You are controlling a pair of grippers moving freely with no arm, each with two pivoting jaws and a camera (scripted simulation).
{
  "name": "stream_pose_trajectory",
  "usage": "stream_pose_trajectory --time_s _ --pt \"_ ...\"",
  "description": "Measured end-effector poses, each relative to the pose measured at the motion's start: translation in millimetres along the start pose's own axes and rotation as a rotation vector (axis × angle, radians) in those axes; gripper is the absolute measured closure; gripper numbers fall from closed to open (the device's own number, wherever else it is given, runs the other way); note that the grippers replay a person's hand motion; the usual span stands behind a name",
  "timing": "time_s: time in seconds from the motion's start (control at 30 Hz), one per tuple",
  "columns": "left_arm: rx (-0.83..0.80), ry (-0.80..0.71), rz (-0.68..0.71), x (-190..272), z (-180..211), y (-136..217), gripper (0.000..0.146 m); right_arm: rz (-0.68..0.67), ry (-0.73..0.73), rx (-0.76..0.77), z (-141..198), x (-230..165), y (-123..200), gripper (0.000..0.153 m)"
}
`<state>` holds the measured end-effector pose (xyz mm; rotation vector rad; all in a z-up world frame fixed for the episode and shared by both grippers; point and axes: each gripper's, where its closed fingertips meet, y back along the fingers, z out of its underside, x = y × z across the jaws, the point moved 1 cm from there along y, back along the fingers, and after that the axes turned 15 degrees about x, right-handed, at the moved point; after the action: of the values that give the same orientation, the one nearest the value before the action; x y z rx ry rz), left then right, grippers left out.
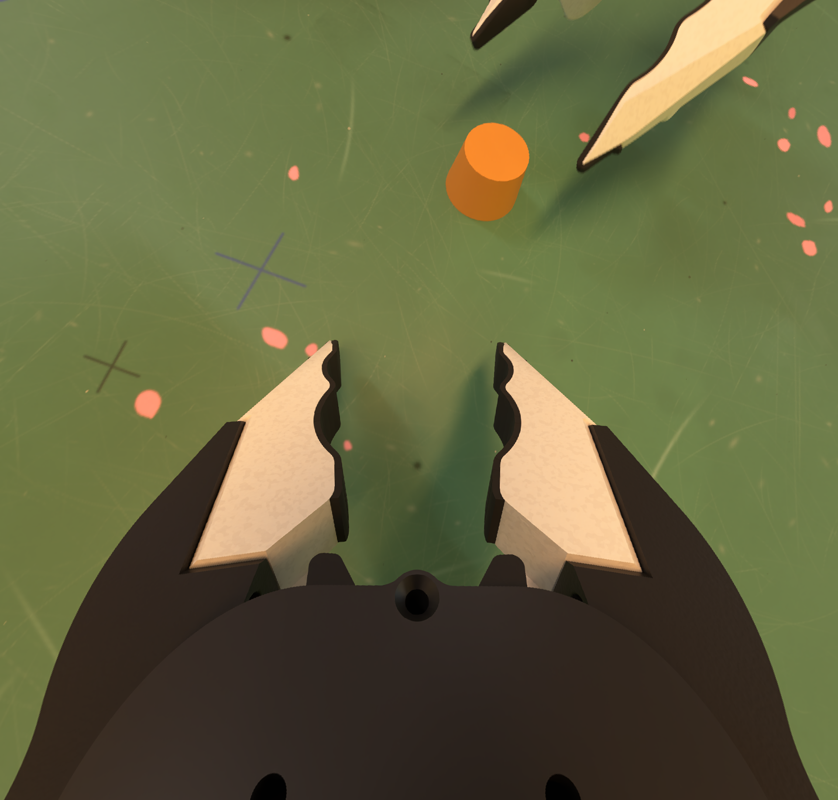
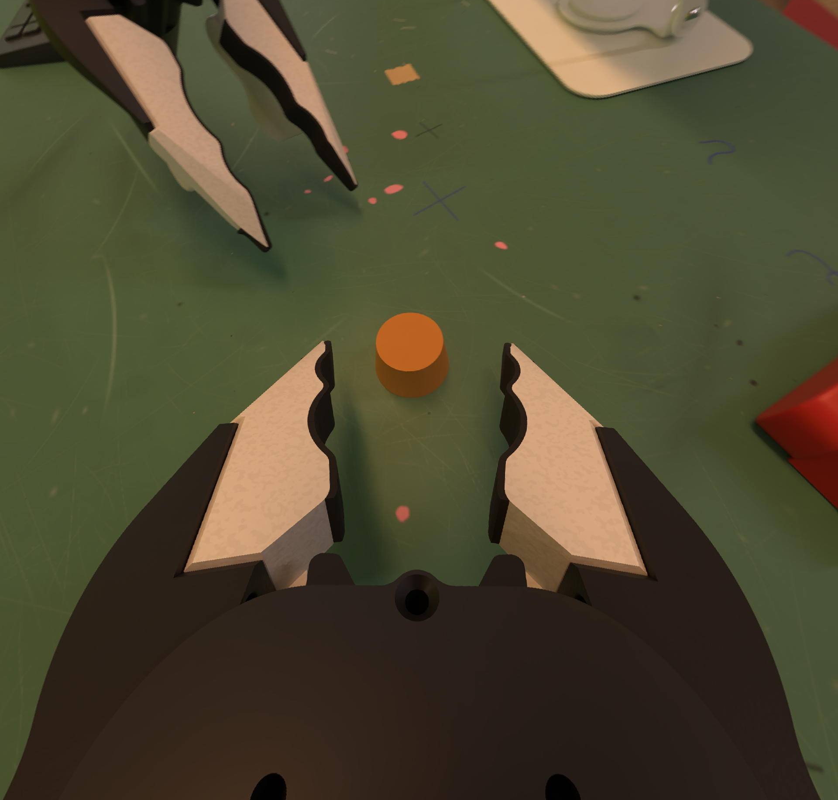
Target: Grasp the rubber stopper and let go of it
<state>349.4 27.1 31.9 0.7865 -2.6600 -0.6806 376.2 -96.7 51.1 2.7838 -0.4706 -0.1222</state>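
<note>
An orange rubber stopper [image 1: 487,172] stands upright on the green mat, narrow end up. In the right wrist view the stopper [image 2: 411,354] sits just ahead of my right gripper [image 2: 417,344], centred between its open fingertips and touching neither. My left gripper [image 1: 416,342] is open and empty, with the stopper well ahead of it and a little to the right. The right gripper [image 1: 526,107] shows in the left wrist view beyond the stopper, and the left gripper [image 2: 310,218] shows at the upper left of the right wrist view.
A white flat base with a stand [image 2: 612,30] is at the far right. A red block [image 2: 807,434] lies at the right edge. A dark wedge-shaped object [image 2: 22,35] is at the far left. Pink spots and pen crosses mark the green mat [image 2: 635,234].
</note>
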Motion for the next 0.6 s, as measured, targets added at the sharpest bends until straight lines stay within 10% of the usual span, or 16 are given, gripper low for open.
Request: stream_pose_trajectory --time_s 0.4,0.6 --pt "-0.057 -0.11 0.096 3.3 -10.4 -24.3 0.097 -0.088 0.15 -0.151 19.9 -3.0 -21.2 0.079" --pt "0.001 -0.107 0.246 12.0 -19.8 -24.6 0.096 -0.13 0.147 -0.164 20.0 -0.3 -25.3 0.115"
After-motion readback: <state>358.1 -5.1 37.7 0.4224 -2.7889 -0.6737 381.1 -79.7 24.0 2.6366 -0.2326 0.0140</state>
